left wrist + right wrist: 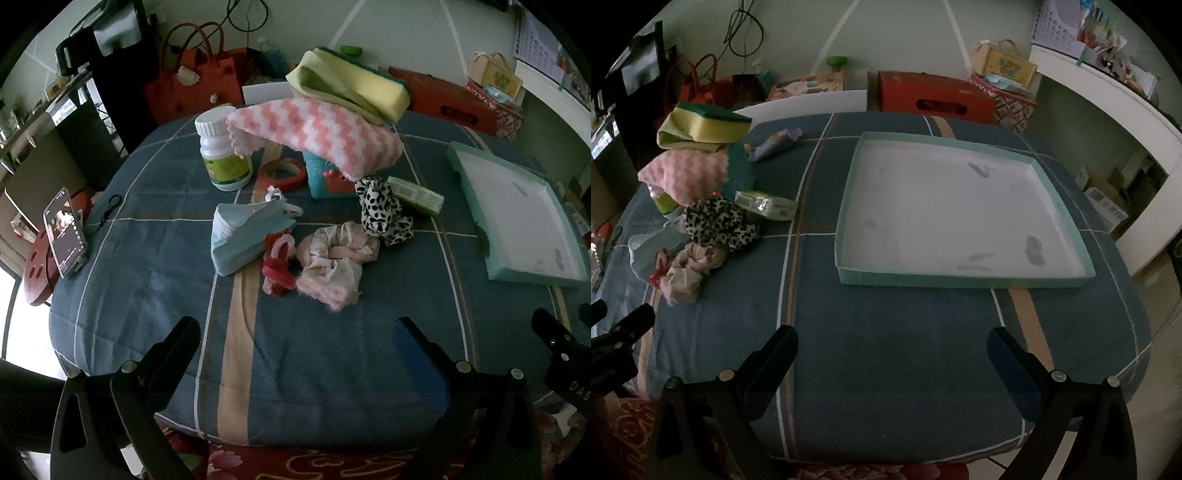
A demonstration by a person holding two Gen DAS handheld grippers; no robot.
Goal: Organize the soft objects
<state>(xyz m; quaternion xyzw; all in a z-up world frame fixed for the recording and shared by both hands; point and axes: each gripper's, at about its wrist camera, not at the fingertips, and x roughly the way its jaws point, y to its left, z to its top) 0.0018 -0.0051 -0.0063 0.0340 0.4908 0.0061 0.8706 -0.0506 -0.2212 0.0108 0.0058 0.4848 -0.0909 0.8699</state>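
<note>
Bare quilt [295, 369] lies open between both grippers and the clutter. The tray [964, 278] holds nothing, approach unobstructed. Scrunchies [332, 258], mask [240, 236], bottle [221, 155] and stacked cloths [317, 133] crowd the middle.

Teal pouch [327, 181] mostly hidden under pink-white cloth [321, 136]. Bottle [663, 201] nearly covered by that cloth in right view. Phone [64, 232] screen unreadable. Small box [417, 194] label too small to read.
</note>
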